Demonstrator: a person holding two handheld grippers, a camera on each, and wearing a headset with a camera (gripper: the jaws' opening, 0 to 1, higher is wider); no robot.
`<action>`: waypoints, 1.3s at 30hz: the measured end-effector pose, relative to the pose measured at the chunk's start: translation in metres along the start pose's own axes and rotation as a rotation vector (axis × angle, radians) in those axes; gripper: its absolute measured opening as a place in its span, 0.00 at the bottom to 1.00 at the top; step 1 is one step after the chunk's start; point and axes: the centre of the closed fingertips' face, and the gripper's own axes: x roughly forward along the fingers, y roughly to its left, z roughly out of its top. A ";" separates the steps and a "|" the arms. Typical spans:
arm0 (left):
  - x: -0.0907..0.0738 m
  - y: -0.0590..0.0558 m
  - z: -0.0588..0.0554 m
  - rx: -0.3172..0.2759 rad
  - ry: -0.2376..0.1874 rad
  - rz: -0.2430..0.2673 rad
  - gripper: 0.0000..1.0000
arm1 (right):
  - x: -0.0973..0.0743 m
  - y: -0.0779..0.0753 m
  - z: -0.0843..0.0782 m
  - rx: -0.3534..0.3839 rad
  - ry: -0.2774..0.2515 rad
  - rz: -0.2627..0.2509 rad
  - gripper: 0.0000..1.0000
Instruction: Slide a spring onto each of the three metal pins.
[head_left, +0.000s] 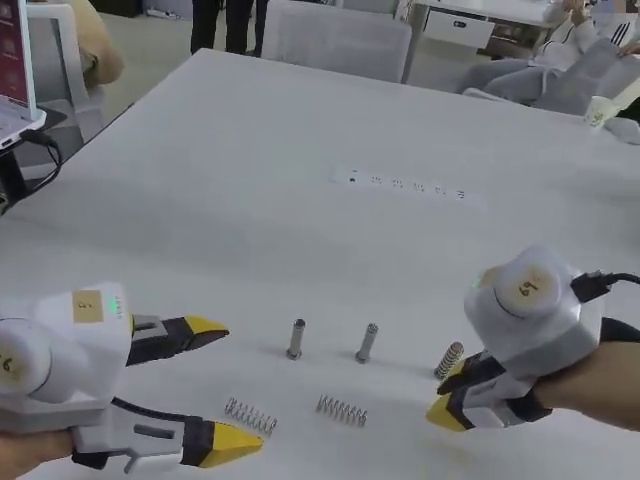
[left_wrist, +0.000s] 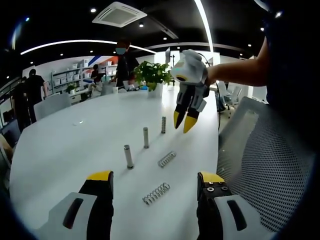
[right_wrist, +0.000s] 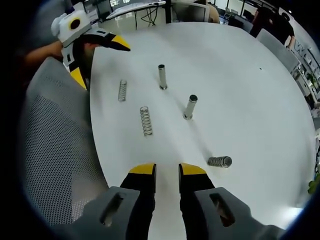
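Centrally, on the white table (head_left: 300, 180), three metal pins stand upright in a row. First pin (head_left: 296, 338) and second pin (head_left: 367, 342) are bare. Third pin (right_wrist: 228, 161), at the right end of the row in the head view, carries a fitted spring (head_left: 449, 360) coiled around its shaft.

Two more springs lie flat on the table on the person's side of the row. First loose spring (head_left: 250, 415) lies in front of the first pin. Second loose spring (head_left: 342, 409) lies near it, in front of the two bare pins. Neither touches the other or any pin.

Left gripper (head_left: 225, 385) hovers at the lower left of the head view, its yellow-tipped fingers (head_left: 205, 327) spread wide and holding nothing. In the left gripper view the first loose spring lies on the table ahead, between the lines of the two fingers, untouched.

Right gripper (head_left: 452, 392) hangs near the third pin, its fingers (right_wrist: 142, 171) drawn close, with a narrow gap between them and nothing in it.

Grey mesh chair back (right_wrist: 55, 150) stands beside the table edge in the gripper views.
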 end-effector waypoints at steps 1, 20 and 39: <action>0.000 0.000 0.000 -0.001 0.000 0.000 0.64 | 0.002 0.002 0.002 -0.002 -0.003 0.004 0.16; -0.003 0.000 -0.003 0.004 0.005 -0.003 0.63 | 0.039 0.030 0.031 -0.111 0.007 0.072 0.14; -0.003 0.002 -0.003 -0.003 -0.006 0.001 0.62 | 0.057 0.031 0.028 -0.211 0.072 0.064 0.11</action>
